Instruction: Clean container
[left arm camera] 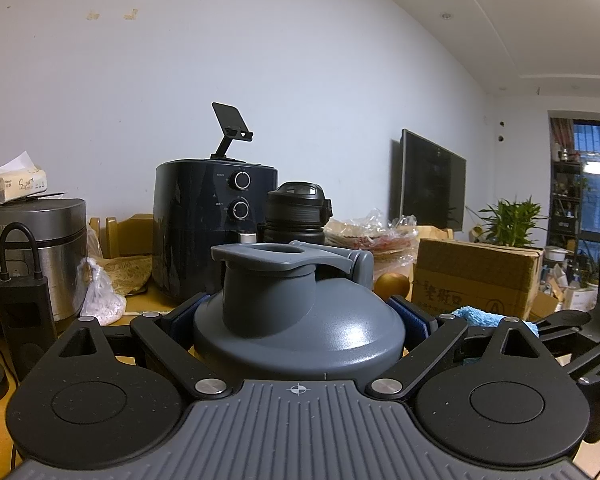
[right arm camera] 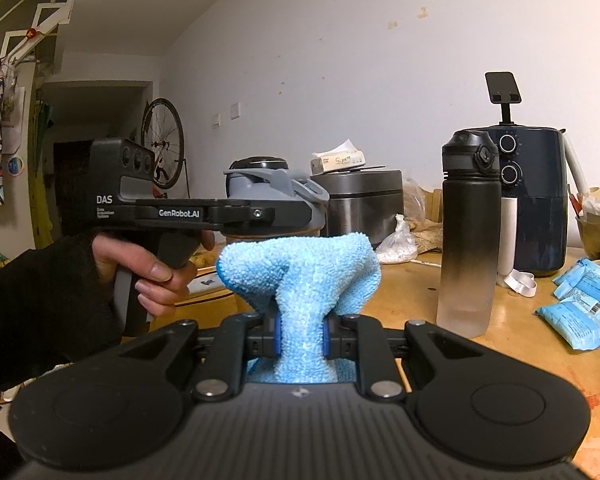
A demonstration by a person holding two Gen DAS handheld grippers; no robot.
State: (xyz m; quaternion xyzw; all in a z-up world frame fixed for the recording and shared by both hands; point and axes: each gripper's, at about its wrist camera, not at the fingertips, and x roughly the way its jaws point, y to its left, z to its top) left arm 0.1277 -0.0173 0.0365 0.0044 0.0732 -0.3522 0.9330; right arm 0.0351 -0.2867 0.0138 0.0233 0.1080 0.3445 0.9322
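Observation:
A grey container (left arm camera: 300, 340) with a flip-top lid fills the middle of the left wrist view. My left gripper (left arm camera: 298, 312) is shut on it, its blue pads pressing on both sides of the wide lid. In the right wrist view the same container (right arm camera: 260, 186) is held up off the table by the left gripper (right arm camera: 258, 213), with a person's hand (right arm camera: 148, 272) on its handle. My right gripper (right arm camera: 300, 336) is shut on a bunched light-blue cloth (right arm camera: 300, 272), just below and in front of the container. The cloth (left arm camera: 476, 314) shows beside the container's right side, apart from it.
On the wooden table (right arm camera: 500, 344) stand a black water bottle (right arm camera: 470, 232), a dark air fryer (right arm camera: 536, 200), a rice cooker (right arm camera: 360, 200) and blue packets (right arm camera: 580, 304). A cardboard box (left arm camera: 476, 280), an orange (left arm camera: 392, 284) and a black device (left arm camera: 24, 320) flank the container.

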